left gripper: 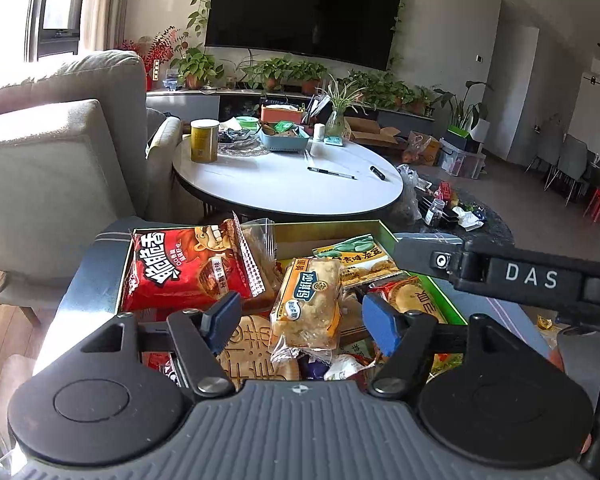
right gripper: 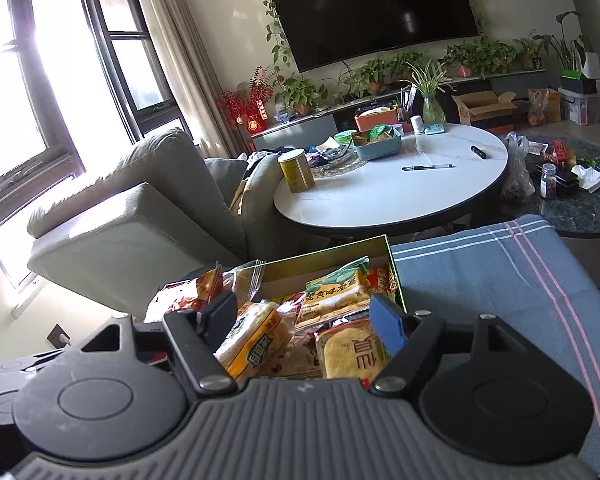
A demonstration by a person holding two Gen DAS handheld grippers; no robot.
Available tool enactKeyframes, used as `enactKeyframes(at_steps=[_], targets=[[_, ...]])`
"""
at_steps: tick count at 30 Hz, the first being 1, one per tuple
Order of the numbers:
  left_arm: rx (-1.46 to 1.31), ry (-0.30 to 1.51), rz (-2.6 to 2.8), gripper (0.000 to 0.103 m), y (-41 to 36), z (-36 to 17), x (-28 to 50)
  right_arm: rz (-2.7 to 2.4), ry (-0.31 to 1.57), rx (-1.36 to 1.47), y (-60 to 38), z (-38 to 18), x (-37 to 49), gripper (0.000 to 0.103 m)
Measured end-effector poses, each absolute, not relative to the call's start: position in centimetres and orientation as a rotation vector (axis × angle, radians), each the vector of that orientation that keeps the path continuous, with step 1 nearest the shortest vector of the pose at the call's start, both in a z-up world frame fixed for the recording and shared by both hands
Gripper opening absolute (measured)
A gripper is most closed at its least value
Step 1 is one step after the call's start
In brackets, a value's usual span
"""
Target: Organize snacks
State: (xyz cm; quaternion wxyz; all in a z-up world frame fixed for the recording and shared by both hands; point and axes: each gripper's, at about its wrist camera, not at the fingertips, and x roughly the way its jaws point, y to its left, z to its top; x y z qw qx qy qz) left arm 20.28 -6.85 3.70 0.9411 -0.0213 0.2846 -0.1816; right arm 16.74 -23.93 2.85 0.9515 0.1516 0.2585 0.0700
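Observation:
A green-and-gold box (left gripper: 328, 226) (right gripper: 340, 245) sits on a blue striped cloth and holds several snack packets. A red crisp bag (left gripper: 184, 268) leans at its left end. A yellow pastry packet (left gripper: 308, 304) (right gripper: 256, 340) lies in the middle, beside a green-topped cracker packet (left gripper: 352, 258) (right gripper: 336, 292) and a round rice-cracker packet (right gripper: 352, 352). My left gripper (left gripper: 300, 324) hangs open over the box; the pastry packet lies between its blue pads, untouched by them. My right gripper (right gripper: 304, 322) is open above the box's right half, holding nothing. One of its black fingers (left gripper: 424, 254) crosses the left wrist view.
The blue striped cloth (right gripper: 500, 280) stretches bare to the right of the box. Behind stands a round white table (left gripper: 284, 184) with a yellow can, a blue basket and pens. A grey sofa (left gripper: 48, 152) is at the left, a dark low table (right gripper: 572, 208) at the right.

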Motion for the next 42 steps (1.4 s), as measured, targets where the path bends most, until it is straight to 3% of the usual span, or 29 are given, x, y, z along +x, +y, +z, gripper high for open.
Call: enactKeyframes(at_steps=[14,42], targets=[[-0.028,0.483,-0.364,0.074,-4.7,6.6,12.5,0.173,0.468,0.299,-22.6,5.3,9.4,0.086],[-0.045,0.461,-0.276,0.086,0.4,5.9,1.4,0.134,0.395,0.225,-18.1,5.0,-0.1,0.086]])
